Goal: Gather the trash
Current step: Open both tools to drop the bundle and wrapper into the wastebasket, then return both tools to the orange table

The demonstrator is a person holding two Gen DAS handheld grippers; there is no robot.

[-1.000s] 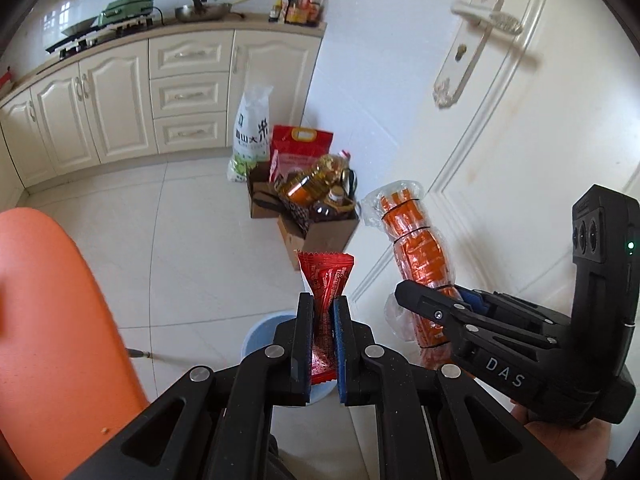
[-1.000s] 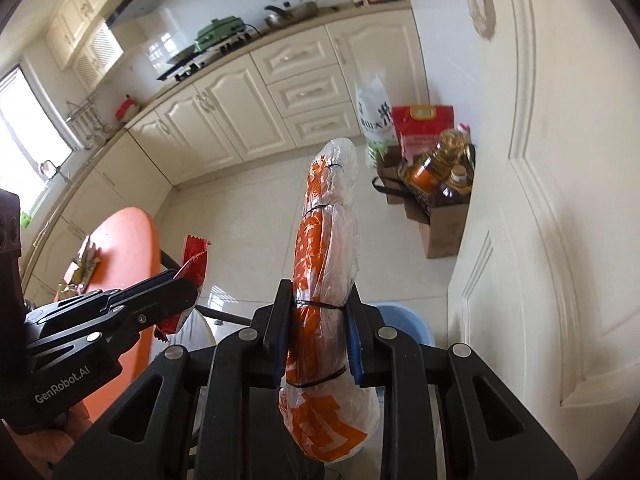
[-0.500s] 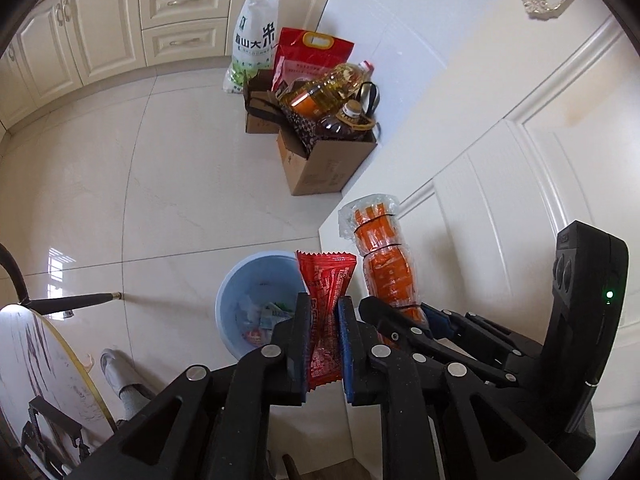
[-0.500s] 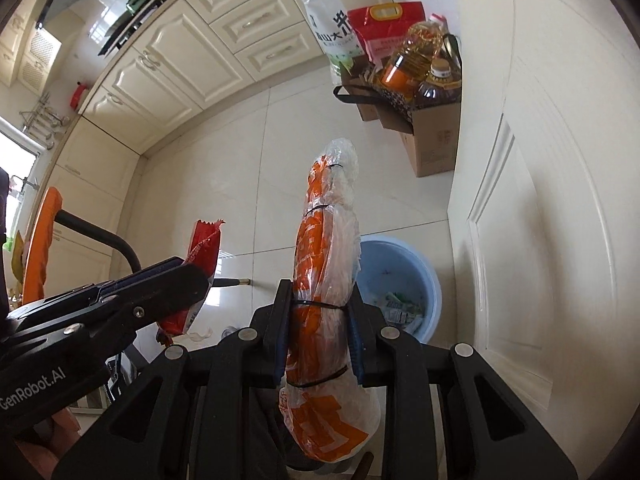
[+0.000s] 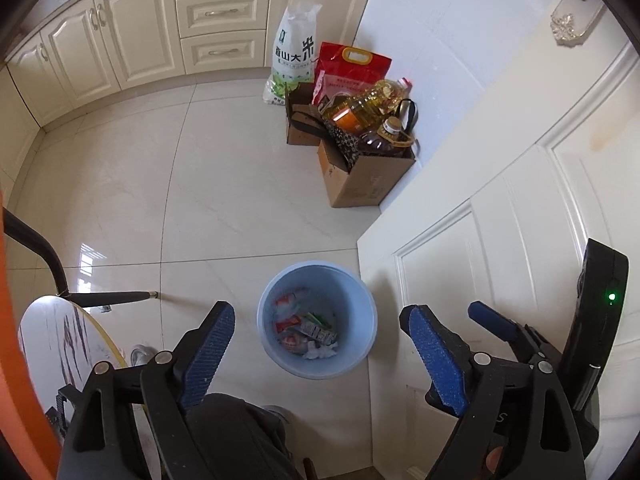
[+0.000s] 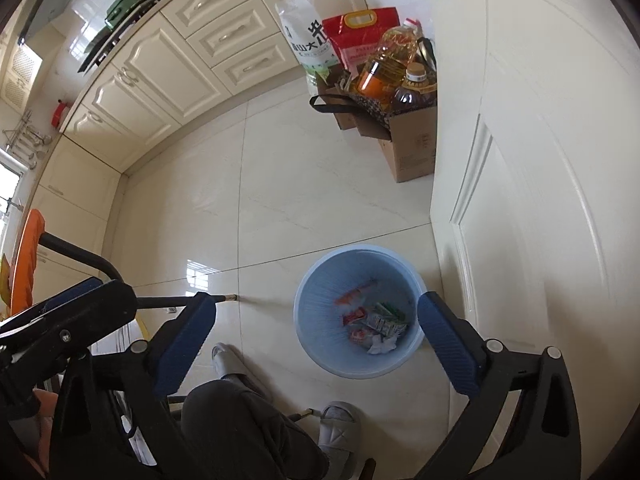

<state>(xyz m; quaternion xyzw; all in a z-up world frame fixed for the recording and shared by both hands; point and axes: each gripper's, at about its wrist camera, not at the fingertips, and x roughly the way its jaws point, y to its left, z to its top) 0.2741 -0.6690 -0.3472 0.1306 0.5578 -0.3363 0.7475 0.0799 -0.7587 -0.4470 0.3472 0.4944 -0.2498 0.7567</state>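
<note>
Both grippers have let go since a second ago: the left gripper [image 5: 324, 354] and the right gripper [image 6: 316, 336] now stand spread wide and empty above the blue bin [image 5: 362, 300]. Earlier the left one pinched a red wrapper and the right one an orange plastic roll. Trash [image 6: 372, 320] lies inside the bin on the floor beside the white door [image 5: 520, 220]. I judge this drop finished.

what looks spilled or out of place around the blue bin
Nothing stands out. The blue bin stands upright on the floor by the door, with wrappers inside and none seen on the tiles around it. The left gripper and right gripper are both open and empty.
</note>
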